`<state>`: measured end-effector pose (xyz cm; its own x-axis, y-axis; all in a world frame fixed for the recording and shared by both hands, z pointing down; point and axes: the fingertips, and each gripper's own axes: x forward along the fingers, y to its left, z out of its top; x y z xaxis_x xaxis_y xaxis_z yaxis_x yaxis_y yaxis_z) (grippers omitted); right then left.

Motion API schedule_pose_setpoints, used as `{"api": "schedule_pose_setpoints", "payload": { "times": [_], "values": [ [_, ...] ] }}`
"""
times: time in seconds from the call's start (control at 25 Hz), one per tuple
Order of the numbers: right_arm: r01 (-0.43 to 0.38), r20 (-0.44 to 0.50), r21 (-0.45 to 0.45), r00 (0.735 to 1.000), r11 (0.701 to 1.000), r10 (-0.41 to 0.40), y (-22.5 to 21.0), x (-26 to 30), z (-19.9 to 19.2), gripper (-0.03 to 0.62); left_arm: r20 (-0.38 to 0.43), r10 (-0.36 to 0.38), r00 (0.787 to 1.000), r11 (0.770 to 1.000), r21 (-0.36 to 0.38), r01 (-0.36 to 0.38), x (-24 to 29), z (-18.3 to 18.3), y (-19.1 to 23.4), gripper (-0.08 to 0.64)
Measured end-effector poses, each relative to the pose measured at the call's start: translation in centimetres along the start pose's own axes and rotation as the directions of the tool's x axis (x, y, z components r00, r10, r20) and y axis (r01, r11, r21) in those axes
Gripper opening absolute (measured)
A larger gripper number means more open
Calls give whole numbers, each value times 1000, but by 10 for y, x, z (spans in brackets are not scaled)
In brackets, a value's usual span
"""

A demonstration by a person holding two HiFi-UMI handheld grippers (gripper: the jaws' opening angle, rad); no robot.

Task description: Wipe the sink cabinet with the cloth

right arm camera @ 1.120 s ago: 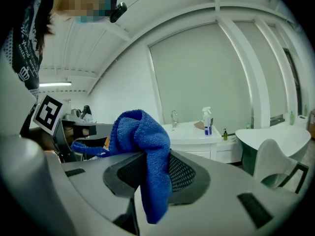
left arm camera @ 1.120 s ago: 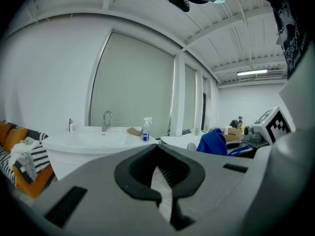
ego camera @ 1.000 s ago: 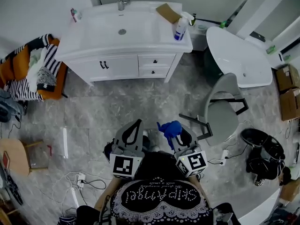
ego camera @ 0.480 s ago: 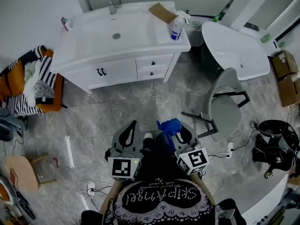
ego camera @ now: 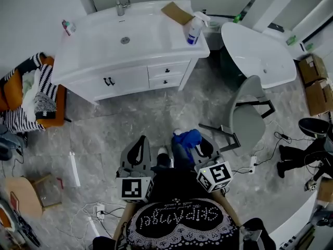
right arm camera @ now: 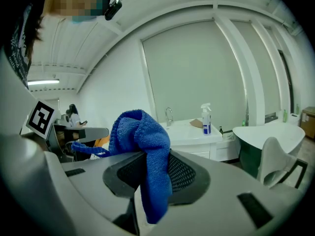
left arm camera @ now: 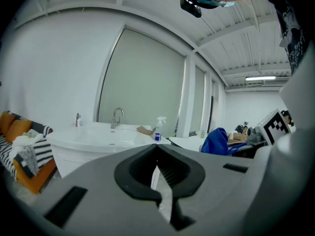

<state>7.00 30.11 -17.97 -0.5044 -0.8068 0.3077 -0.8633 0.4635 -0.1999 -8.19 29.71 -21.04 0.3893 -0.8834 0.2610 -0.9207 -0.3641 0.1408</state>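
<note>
The white sink cabinet [ego camera: 130,69] stands at the far wall, its basin top [ego camera: 130,35] carrying a faucet [ego camera: 121,0]; it also shows in the left gripper view as the sink cabinet [left arm camera: 93,141] and in the right gripper view as the sink cabinet [right arm camera: 194,134]. My right gripper [ego camera: 193,142] is shut on a blue cloth [ego camera: 186,138], which bunches up over the jaws as the blue cloth [right arm camera: 142,146]. My left gripper [ego camera: 138,145] is shut with nothing in it, well short of the cabinet. Both grippers hang over the floor near my body.
A spray bottle [ego camera: 193,29] and a brown cardboard piece [ego camera: 176,12] sit on the basin top's right end. A white bathtub [ego camera: 255,53] and a grey chair [ego camera: 244,116] stand to the right. An orange seat with striped cloths [ego camera: 31,95] lies left. Cables [ego camera: 99,210] trail on the floor.
The head view has shifted, so the cabinet sits slightly further left and up. Both grippers stay close to my body; the cloth remains clamped in the right one.
</note>
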Motion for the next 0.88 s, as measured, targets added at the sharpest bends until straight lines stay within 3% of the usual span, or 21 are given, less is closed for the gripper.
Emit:
{"api": "schedule_pose_setpoints", "payload": {
  "times": [0.32, 0.88],
  "values": [
    [-35, -33, -13, 999, 999, 34, -26, 22, -1, 115, -47, 39, 998, 999, -2, -39, 34, -3, 10, 3],
    [-48, -45, 12, 998, 999, 48, -152, 110, 46, 117, -43, 69, 997, 997, 39, -68, 179, 35, 13, 3]
  ]
}}
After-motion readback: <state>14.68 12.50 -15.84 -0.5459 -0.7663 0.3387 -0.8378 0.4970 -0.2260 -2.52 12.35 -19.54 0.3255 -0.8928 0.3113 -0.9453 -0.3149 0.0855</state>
